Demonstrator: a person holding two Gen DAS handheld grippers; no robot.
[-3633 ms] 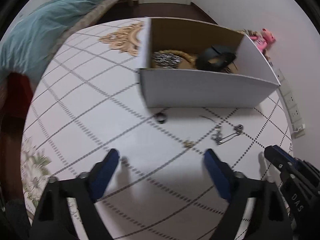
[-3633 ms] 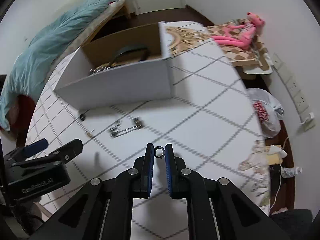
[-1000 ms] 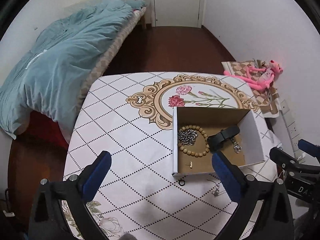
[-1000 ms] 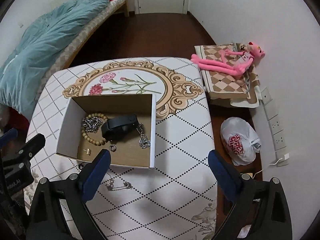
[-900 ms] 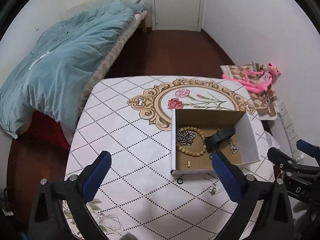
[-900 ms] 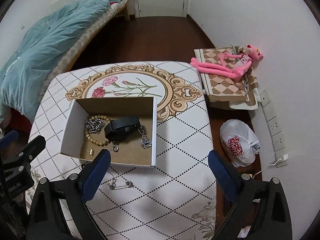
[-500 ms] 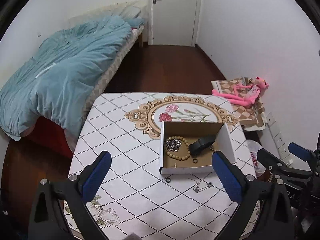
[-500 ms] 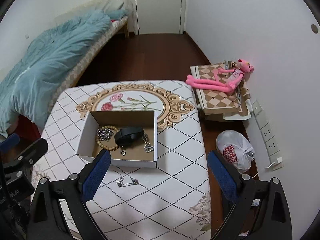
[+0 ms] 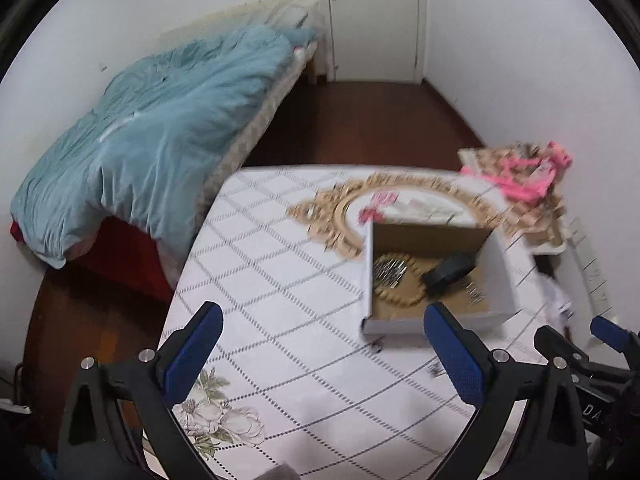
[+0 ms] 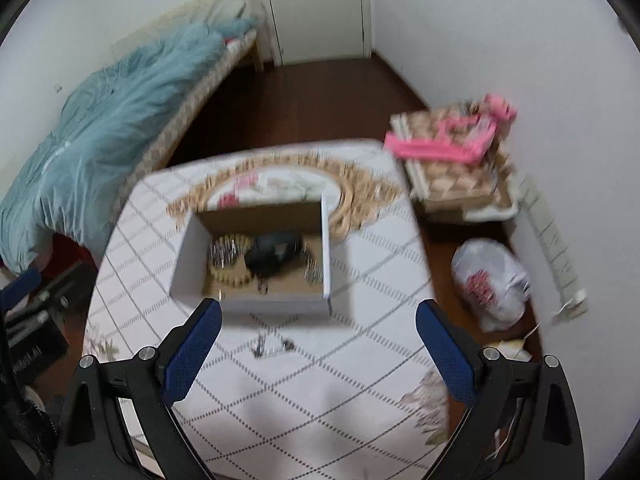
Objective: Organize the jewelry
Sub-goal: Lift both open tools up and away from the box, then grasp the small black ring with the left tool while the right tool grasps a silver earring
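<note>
The box (image 10: 256, 304) sits on the table (image 10: 320, 408), long side running left-right, holding beads (image 10: 232, 276) and a black band (image 10: 272, 256). Both the left gripper (image 9: 320, 356) and right gripper (image 10: 316, 344) gape wide and empty, well above it. A loose chain (image 10: 274, 346) lies just before the box, between the right jaws.

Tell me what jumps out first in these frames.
The open cardboard box in the middle of the patterned table, holding a bead bracelet, a chain and a dark strap-like item. Small jewelry pieces lie on the cloth just in front of it. Both grippers, left and right, hang wide open and empty above the table.
</note>
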